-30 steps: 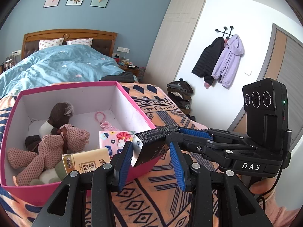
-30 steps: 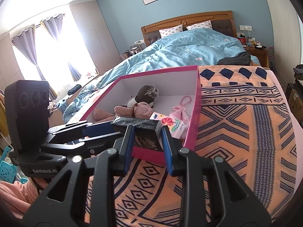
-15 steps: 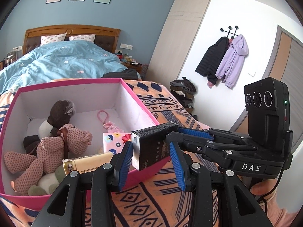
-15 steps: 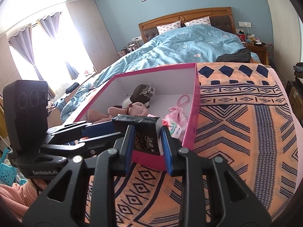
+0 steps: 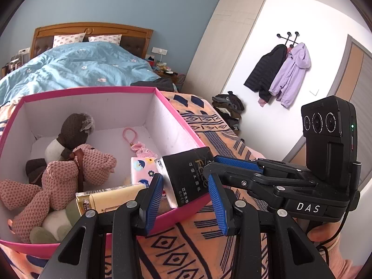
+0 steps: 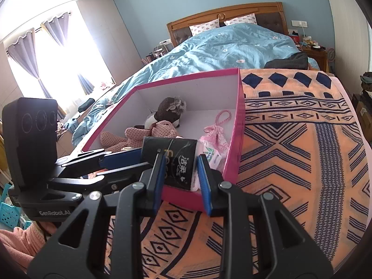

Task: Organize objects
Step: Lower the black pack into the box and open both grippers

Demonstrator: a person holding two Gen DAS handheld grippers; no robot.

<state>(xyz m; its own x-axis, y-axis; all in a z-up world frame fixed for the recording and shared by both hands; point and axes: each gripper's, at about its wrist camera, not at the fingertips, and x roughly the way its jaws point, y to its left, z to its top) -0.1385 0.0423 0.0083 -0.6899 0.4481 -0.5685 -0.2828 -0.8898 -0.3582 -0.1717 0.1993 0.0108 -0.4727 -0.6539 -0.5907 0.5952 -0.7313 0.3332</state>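
Plainly, the black carton [image 5: 187,176] is a light, stiff cardboard pack with glossy printed faces, so it may be expected to slip a little under smooth pads yet to keep its shape under a modest squeeze; its corners could be dented by a hard one. It is best taken across its two narrow sides, near the middle of its length, as is being done now.

It is held tilted over the near corner of the pink box [image 5: 176,114], above the rim and partly over the inside, not yet set down. The right claw [image 6: 180,171] is clamped on the carton, with a blue pad pressed to each side of it. The left claw [image 5: 186,200] is spread apart; the carton is seen between its blue pads [image 5: 154,200], and whether the left-hand pad brushes the carton cannot quite be told from this angle, though the other pad stands clear of it.

Inside the box lie a pink knitted toy [image 5: 60,181], a brown plush toy [image 5: 74,127], a flowered packet [image 5: 141,169], a cream carton [image 5: 109,200] and a pink pouch [image 6: 215,137]. The box rests on a patterned orange blanket [image 6: 302,162] spread over the bed.
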